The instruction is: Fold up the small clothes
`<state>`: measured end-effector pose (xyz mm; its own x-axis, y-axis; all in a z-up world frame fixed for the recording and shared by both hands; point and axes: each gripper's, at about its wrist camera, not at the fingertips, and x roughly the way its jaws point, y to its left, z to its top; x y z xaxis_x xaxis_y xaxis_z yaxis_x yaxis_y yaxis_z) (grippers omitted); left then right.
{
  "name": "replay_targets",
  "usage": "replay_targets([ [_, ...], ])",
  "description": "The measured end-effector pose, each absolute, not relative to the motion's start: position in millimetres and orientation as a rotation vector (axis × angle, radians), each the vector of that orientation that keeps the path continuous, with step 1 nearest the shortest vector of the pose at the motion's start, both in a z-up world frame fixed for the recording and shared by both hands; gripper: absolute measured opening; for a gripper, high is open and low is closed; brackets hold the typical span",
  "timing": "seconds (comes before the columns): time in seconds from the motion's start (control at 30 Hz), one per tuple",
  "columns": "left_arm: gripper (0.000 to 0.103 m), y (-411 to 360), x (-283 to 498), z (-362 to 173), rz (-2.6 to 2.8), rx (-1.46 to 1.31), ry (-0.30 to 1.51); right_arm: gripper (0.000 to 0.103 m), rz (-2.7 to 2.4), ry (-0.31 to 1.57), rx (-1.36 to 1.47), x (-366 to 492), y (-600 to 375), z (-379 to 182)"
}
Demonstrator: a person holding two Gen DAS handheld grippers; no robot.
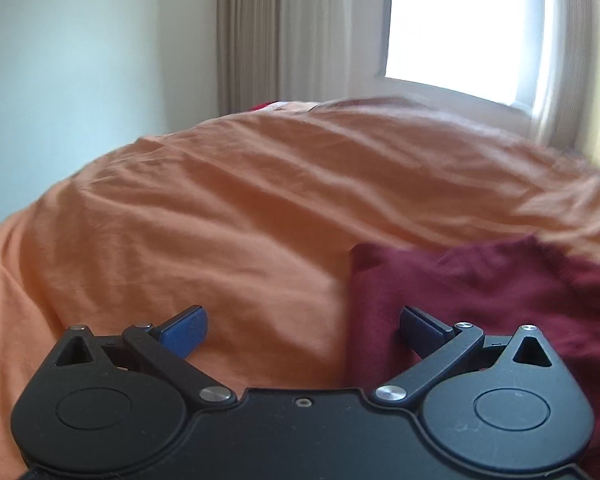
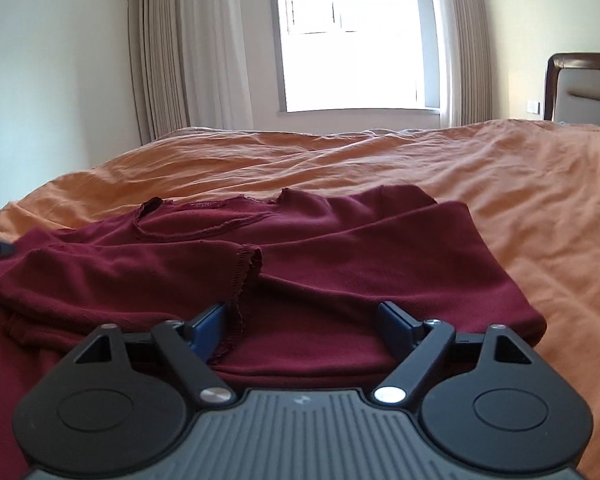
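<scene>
A dark red shirt [image 2: 320,256] lies partly folded on the orange bed [image 2: 520,184]. My left gripper [image 1: 302,328] and right gripper [image 2: 300,326] both gape wide, empty. The cloth looks soft and limp; I'd pinch its near hem

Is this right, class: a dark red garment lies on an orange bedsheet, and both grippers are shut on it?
Not quite. The dark red garment does lie on the orange bedsheet, but the left gripper and right gripper are open, holding nothing, as each wrist view shows.
</scene>
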<state>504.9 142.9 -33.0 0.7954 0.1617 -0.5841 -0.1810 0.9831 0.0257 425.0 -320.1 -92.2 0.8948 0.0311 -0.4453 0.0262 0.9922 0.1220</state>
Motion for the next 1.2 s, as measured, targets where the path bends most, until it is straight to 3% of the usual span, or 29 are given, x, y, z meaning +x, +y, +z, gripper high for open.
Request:
replay_targets([
  [0.27, 0.103, 171, 503, -45, 0.233, -0.164, 0.606, 0.091, -0.002, 0.461, 0.111, 427, -315, -98],
  [0.53, 0.102, 177, 472, -21, 0.137, -0.273, 0.564, 0.094, 0.000, 0.464, 0.110, 429, -316, -100],
  [0.83, 0.103, 168, 457, -37, 0.208, -0.166, 0.671, 0.098, 0.020, 0.483, 0.139, 427, -322, -96],
  [1.2, 0.102, 160, 390, -8, 0.182, -0.168, 0.648, 0.103, 0.011, 0.549, 0.116, 346, -349, -80],
])
